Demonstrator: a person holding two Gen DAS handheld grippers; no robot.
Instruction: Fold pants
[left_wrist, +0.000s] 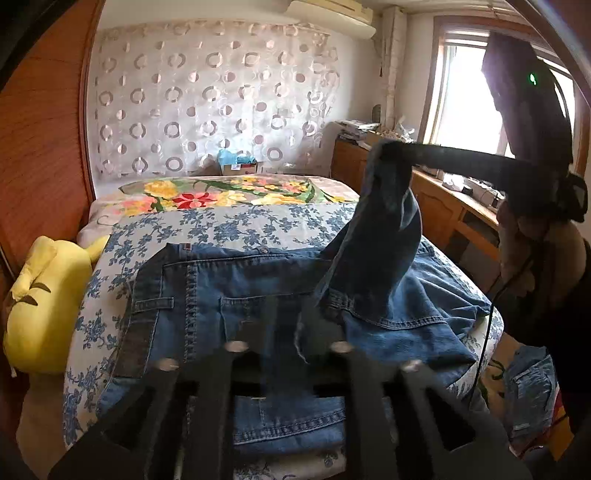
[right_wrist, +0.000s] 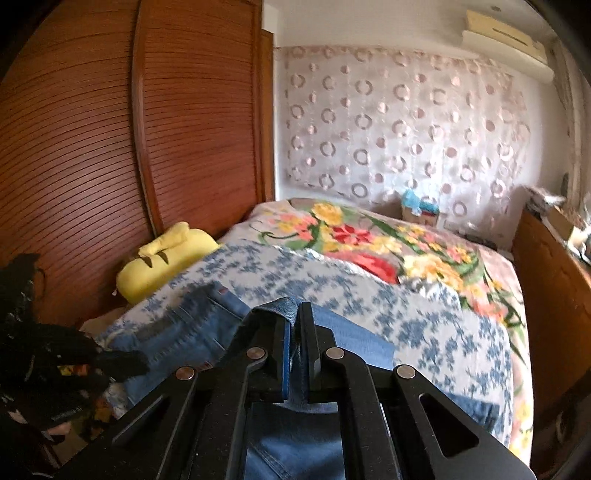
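The pants (left_wrist: 236, 295) lay waistband-first across the bed (left_wrist: 258, 221), and the right tool (right_wrist: 293, 325) was clamped on a leg hem raised above them, so the fold appeared partly done with flattening left. The left tool (left_wrist: 288, 332) was blurred; its state could not be told. No writing was legible.

Blue denim pants (left_wrist: 236, 291) on blue-flowered white sheet (left_wrist: 236, 225); yellow plush (left_wrist: 48, 295).
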